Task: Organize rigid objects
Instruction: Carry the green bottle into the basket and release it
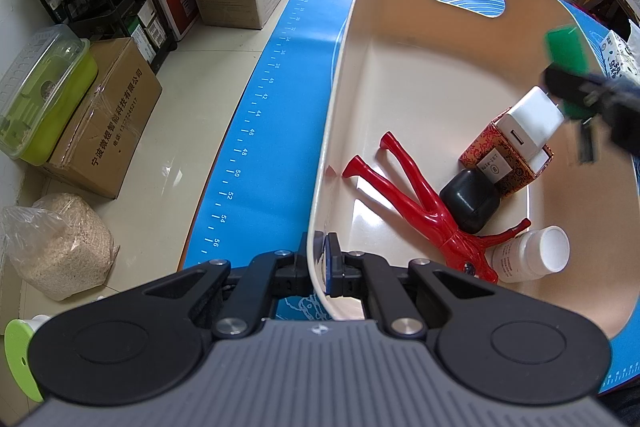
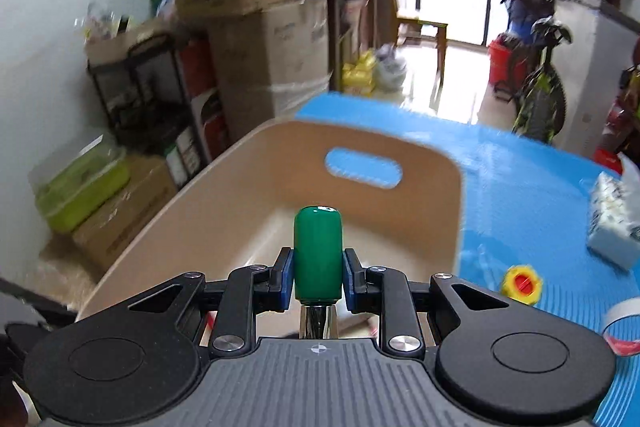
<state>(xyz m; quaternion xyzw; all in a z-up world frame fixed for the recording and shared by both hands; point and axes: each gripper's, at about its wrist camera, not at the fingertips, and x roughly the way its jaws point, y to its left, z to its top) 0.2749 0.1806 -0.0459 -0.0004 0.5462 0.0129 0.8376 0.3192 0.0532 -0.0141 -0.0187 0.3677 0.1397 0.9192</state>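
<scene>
Left wrist view takes in a blue mat (image 1: 280,75) spread over the table, and on it a large cream bin (image 1: 400,75) with a handle slot in its far wall. Its near rim is pinched between the fully closed pads of the left gripper (image 1: 320,267), which appears to be steadying it. On the bin's floor lie a red figurine (image 1: 420,203), a patterned red box (image 1: 506,163) with a white charger (image 1: 532,123) on top, a black case (image 1: 470,201) and a small white bottle (image 1: 532,255). At the right edge, blurred, the right gripper (image 1: 576,95) hangs over the bin's right side, carrying a green-handled tool (image 1: 566,47).

From the right wrist view, the right gripper (image 2: 318,267) is clamped on that green handle (image 2: 318,255), a pad on each flank. The tool's long axis runs straight along the fingers, rounded end pointing away toward the far wall, metal shank back toward the camera. The bin (image 2: 240,187) lies directly ahead and below, so the release looks to need only a downward tilt; the far left floor seems the freest landing spot. A yellow cap (image 2: 522,285) waits on the mat to the right.
</scene>
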